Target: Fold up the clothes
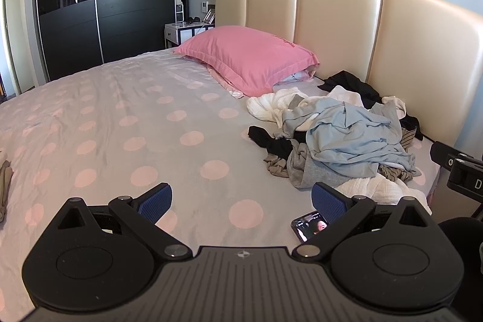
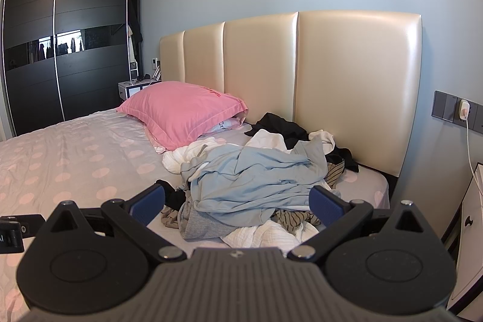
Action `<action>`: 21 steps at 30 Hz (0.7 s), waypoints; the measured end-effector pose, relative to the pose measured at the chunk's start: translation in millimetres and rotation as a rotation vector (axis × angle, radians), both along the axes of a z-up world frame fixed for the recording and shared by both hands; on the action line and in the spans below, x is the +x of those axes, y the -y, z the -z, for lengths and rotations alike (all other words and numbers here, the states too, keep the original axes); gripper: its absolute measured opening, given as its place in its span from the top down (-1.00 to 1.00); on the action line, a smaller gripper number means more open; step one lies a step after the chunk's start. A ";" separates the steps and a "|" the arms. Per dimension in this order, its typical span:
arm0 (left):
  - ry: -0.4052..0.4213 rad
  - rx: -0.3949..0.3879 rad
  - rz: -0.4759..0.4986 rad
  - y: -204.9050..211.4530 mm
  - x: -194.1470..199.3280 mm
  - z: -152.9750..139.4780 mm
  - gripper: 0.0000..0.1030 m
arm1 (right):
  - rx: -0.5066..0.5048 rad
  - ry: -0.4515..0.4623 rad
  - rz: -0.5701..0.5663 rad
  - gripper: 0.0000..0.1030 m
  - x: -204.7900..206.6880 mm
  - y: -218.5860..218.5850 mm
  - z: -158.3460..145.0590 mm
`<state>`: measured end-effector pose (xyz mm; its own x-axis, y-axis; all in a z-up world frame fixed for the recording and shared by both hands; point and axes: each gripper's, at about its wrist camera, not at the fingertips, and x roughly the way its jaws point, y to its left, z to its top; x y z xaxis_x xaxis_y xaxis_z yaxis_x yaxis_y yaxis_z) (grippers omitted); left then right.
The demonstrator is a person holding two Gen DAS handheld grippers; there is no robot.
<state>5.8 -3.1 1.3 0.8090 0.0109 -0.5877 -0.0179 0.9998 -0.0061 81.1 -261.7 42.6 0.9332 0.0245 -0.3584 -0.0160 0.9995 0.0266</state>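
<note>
A heap of unfolded clothes (image 1: 341, 138) lies on the bed by the headboard, with a light blue garment (image 2: 256, 180) on top and white, black, grey and striped pieces under it. My left gripper (image 1: 241, 202) is open and empty above the dotted sheet (image 1: 120, 116), left of the heap. My right gripper (image 2: 238, 201) is open and empty, hovering just in front of the heap (image 2: 250, 186). A beige garment (image 1: 4, 186) lies at the far left edge of the bed.
A phone (image 1: 308, 225) lies on the sheet by my left gripper's right finger. A pink pillow (image 1: 247, 59) sits at the cream headboard (image 1: 332, 29). A dark wardrobe (image 1: 99, 11) and nightstand (image 1: 184, 32) stand beyond. A white cabinet (image 2: 471, 237) stands right of the bed.
</note>
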 end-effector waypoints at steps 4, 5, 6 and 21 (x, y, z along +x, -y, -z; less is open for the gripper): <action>-0.005 0.001 -0.001 -0.1 0.5 0.7 -0.96 | 0.001 0.000 0.001 -0.99 -0.5 -0.3 0.0; -0.006 0.002 -0.002 -0.2 0.6 0.9 -0.96 | 0.001 0.000 0.001 -0.99 -0.6 -0.2 0.0; -0.007 0.002 -0.002 -0.3 0.7 1.2 -0.96 | 0.002 0.000 0.001 -0.99 -0.8 0.0 0.1; -0.021 -0.007 -0.010 -5.6 1.7 5.3 -0.96 | 0.013 -0.019 -0.001 -0.99 2.2 2.7 1.2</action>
<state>7.6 2.5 -4.0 0.7964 0.0146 -0.6046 -0.0283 0.9995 -0.0131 83.3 -264.5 41.4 0.9263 0.0305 -0.3757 -0.0169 0.9991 0.0395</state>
